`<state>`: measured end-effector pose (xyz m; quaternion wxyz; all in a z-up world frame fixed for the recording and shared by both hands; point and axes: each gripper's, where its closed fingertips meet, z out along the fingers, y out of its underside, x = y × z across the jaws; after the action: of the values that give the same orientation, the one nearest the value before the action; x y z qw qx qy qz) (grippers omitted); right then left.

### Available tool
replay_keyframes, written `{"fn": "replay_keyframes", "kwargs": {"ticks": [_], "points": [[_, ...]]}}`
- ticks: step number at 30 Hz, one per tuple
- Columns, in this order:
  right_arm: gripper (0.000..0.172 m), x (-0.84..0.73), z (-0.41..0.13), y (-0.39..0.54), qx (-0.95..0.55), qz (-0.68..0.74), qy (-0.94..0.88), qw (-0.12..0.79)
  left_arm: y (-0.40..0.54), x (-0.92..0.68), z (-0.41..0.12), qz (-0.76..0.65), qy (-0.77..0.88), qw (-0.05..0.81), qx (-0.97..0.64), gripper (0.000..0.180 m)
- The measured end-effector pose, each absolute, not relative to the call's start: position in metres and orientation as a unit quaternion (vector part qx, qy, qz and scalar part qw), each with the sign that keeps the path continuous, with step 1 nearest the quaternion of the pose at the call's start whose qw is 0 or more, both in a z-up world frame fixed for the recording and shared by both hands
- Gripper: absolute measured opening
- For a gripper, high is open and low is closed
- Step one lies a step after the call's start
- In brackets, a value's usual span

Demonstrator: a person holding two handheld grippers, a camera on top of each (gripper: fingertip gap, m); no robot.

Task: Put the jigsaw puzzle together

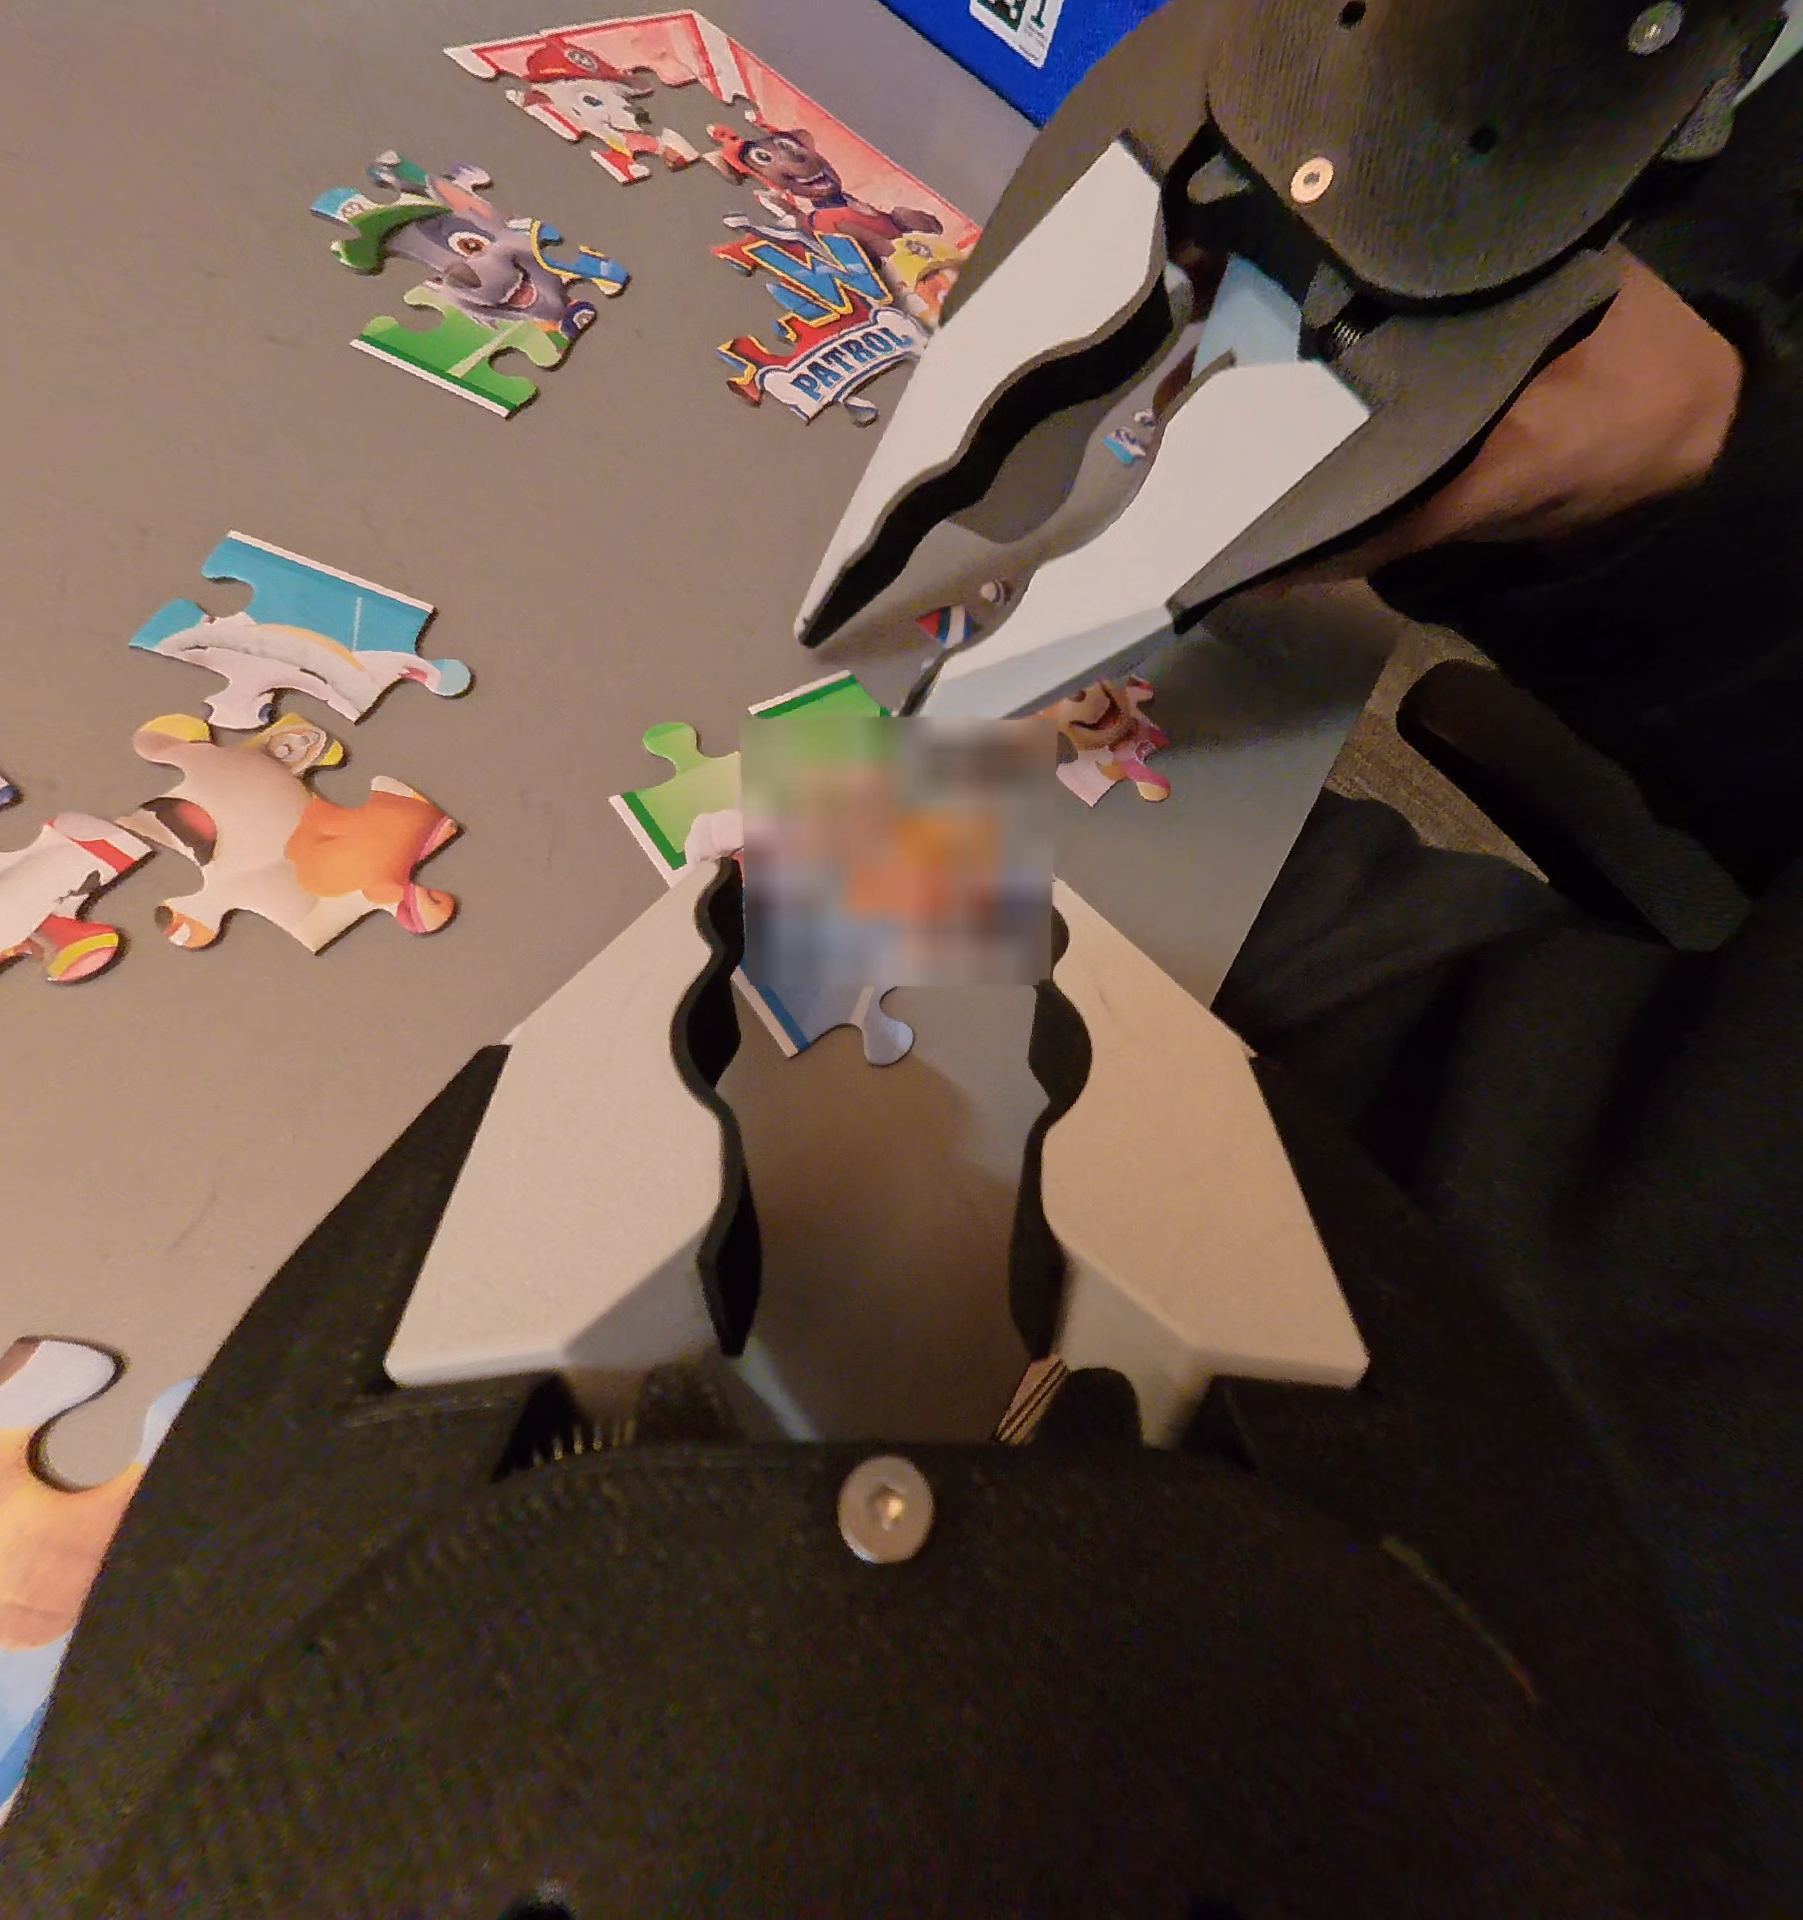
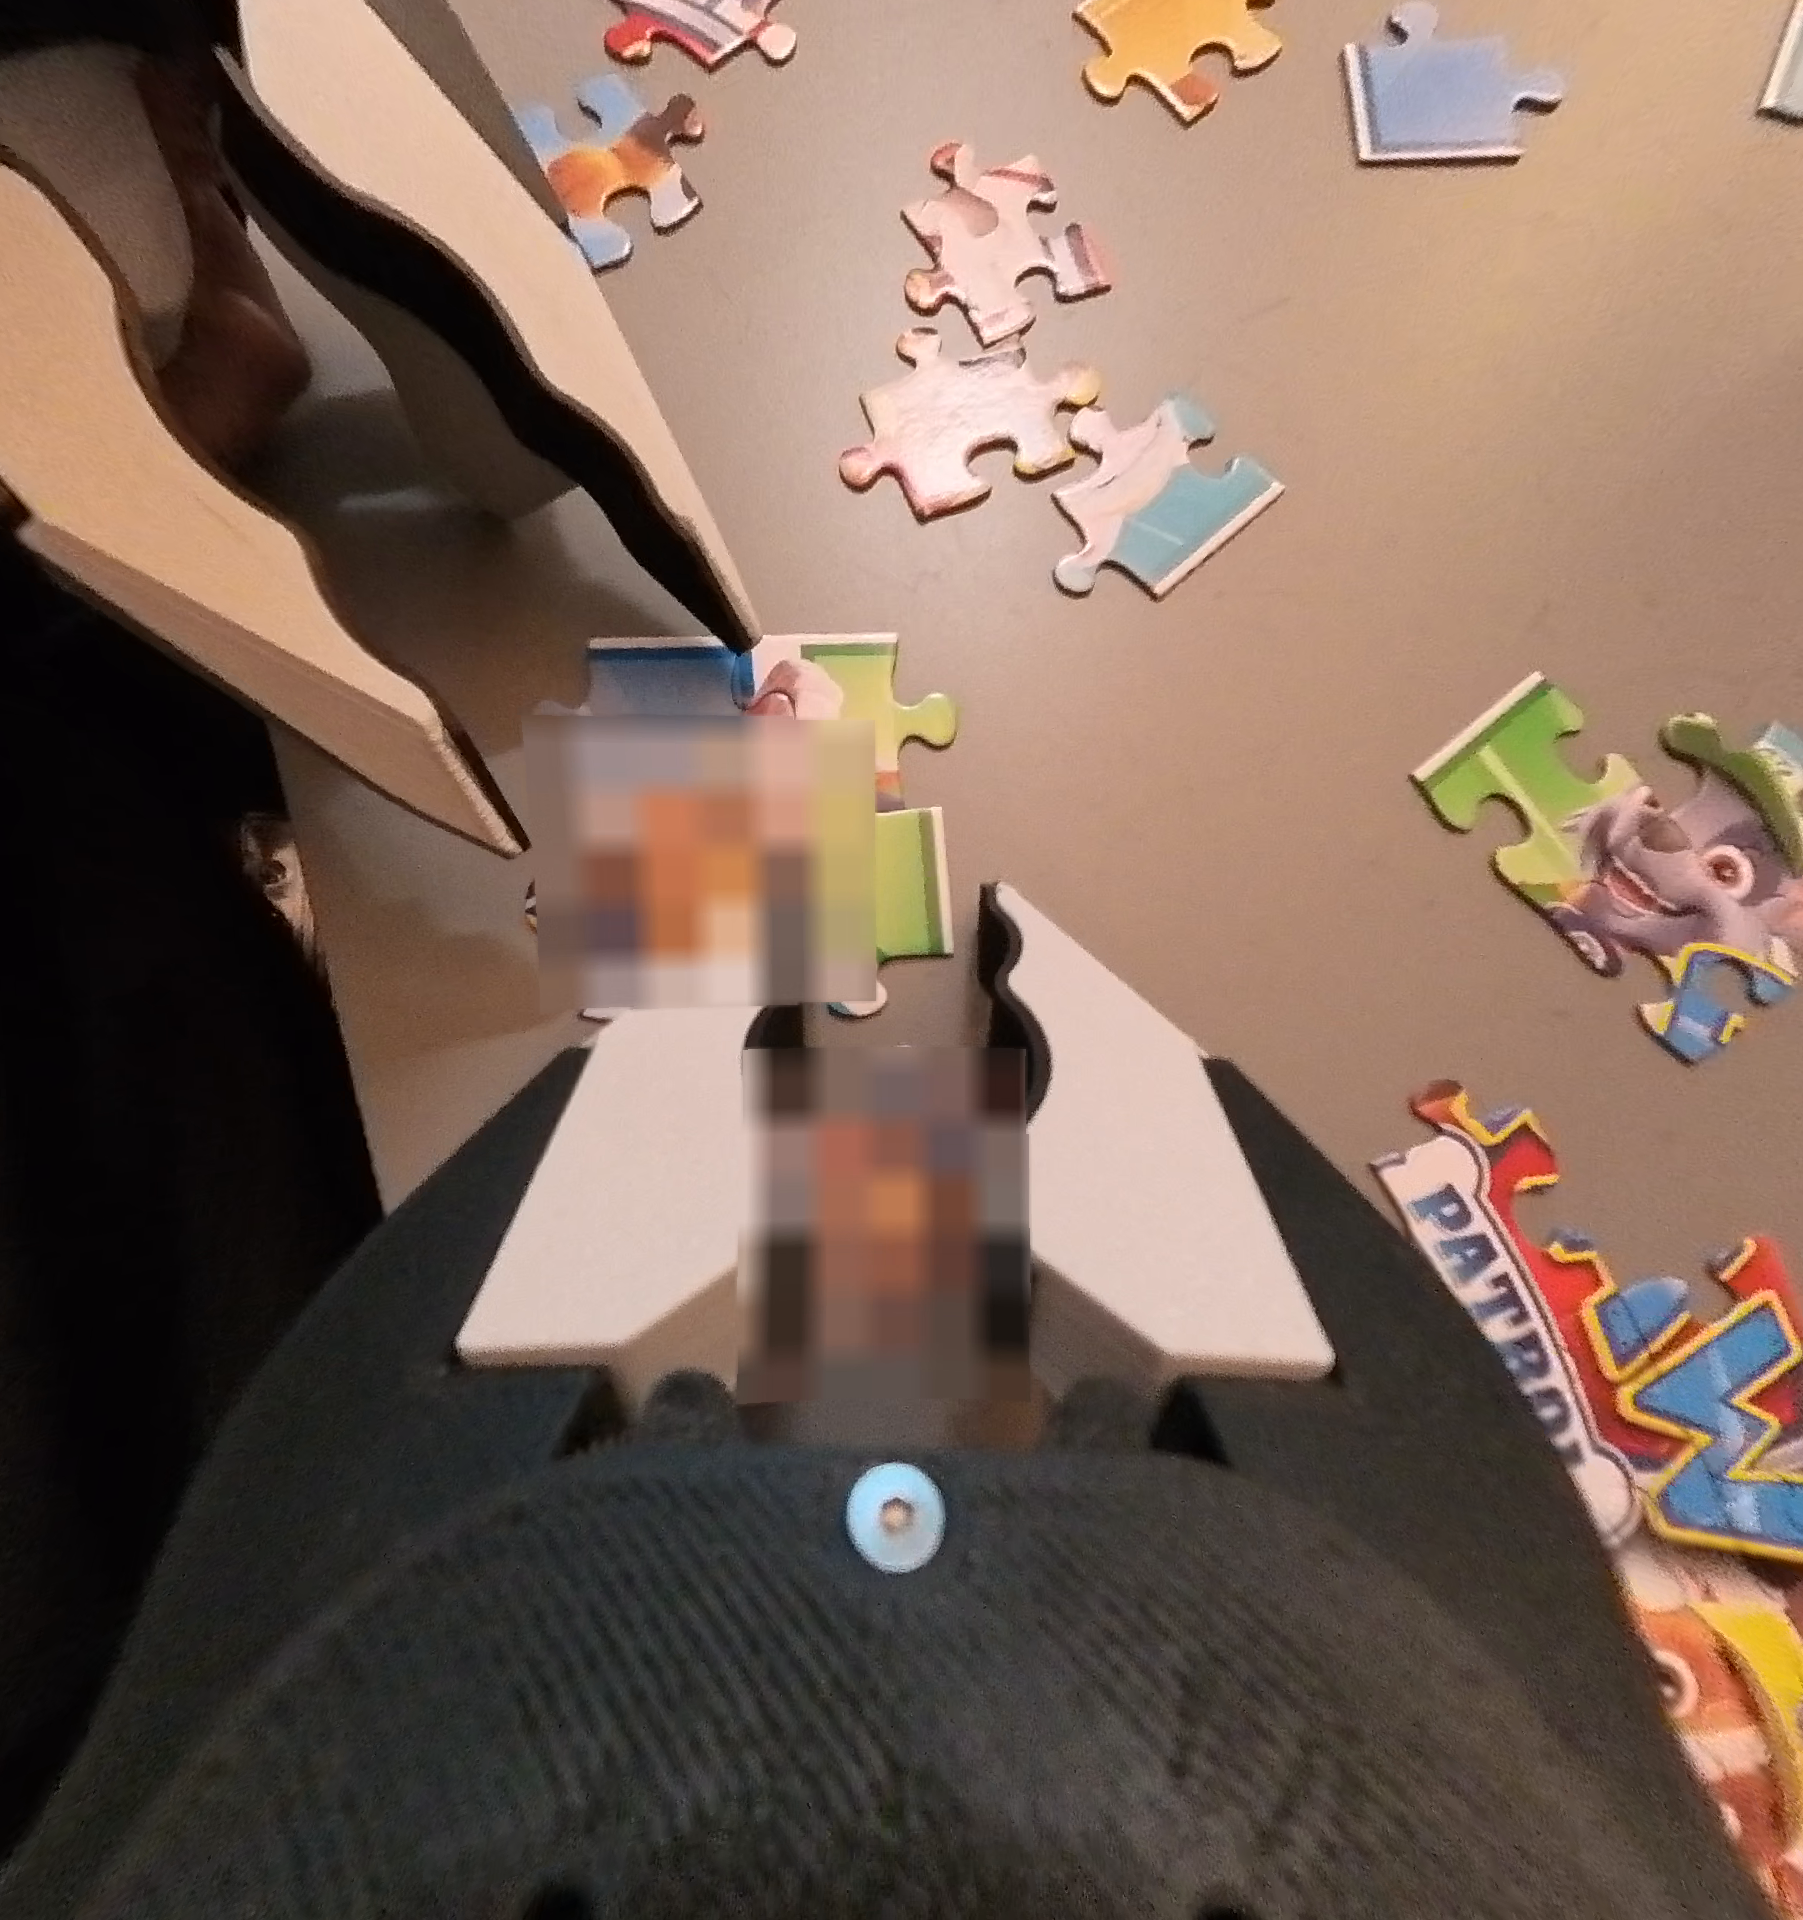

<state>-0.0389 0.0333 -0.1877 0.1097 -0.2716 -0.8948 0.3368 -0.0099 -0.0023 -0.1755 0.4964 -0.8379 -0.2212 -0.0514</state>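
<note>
Centrally: joined puzzle pieces (image 1: 705,800) flat on grey desk (image 1: 201,1143), just past left gripper (image 1: 881,904) tips, jaws wide, nothing held. Right gripper (image 2: 886,956) partly open, empty, at opposite side, upper right of left view. Both equally near.

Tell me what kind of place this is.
Probably an indoor desk or tabletop, home or office or lab; I can't tell which. A flat grey table carries scattered cartoon jigsaw pieces and a partly joined section. A dark chair arm and what may be carpet sit beside the table edge.
</note>
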Motion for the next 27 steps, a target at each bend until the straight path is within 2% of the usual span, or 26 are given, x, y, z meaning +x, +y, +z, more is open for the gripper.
{"fn": "replay_keyframes", "kwargs": {"ticks": [18, 24, 27], "points": [[0.026, -0.085, -0.184, 0.067, -0.293, 0.323, -0.885, 0.165, -0.002, -0.010, -0.175, -0.055, -0.222, 0.498, -0.837, 0.052], [0.025, -0.056, -0.161, 0.058, -0.305, 0.380, -0.859, 0.158, -0.003, -0.009, -0.169, -0.059, -0.219, 0.515, -0.827, 0.052], [0.027, -0.024, -0.156, 0.040, -0.311, 0.415, -0.846, 0.121, -0.004, -0.011, -0.164, -0.064, -0.225, 0.526, -0.817, 0.052]]}}
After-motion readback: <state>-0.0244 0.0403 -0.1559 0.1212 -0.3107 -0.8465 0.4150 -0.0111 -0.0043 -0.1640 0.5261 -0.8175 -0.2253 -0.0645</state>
